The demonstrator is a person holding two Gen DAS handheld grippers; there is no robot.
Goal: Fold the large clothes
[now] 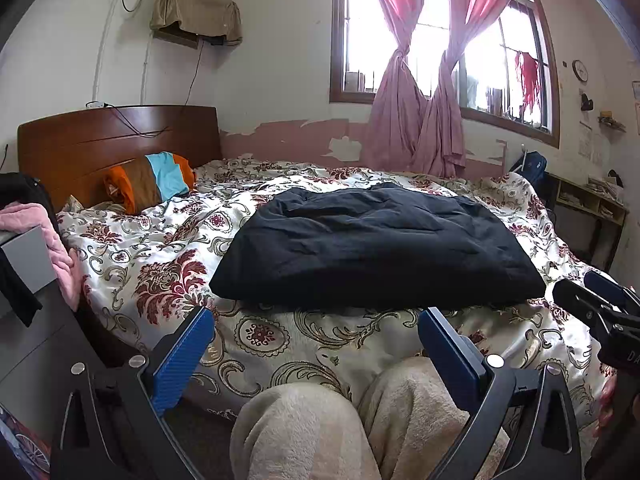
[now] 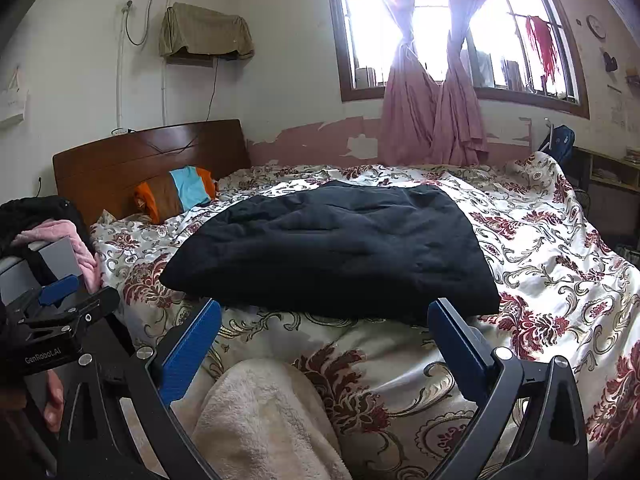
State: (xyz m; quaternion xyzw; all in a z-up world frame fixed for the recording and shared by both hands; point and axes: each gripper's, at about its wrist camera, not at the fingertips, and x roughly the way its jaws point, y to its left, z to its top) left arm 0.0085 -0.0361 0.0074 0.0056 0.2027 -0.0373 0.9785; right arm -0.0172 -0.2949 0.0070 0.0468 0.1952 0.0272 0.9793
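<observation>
Lying folded in a dark rectangle, the garment [image 1: 376,248] is sitting on the bed [image 1: 168,264].
Both claws, left [image 1: 316,344] and right [image 2: 324,340], are hovering near its front edge, spread wide, gripping nothing.

The place is a bedroom in a lived-in home. A bed [image 1: 280,344] with a floral quilt fills most of the room, with a wooden headboard [image 1: 116,144] at far left and a striped pillow [image 1: 152,180] against it. Pink curtains [image 1: 416,120], knotted at the middle, hang at a wood-framed window [image 1: 340,96] on the far wall. Paint is peeling below the sill. A wall clock [image 1: 580,70] and low shelves [image 1: 592,200] stand at far right.
</observation>
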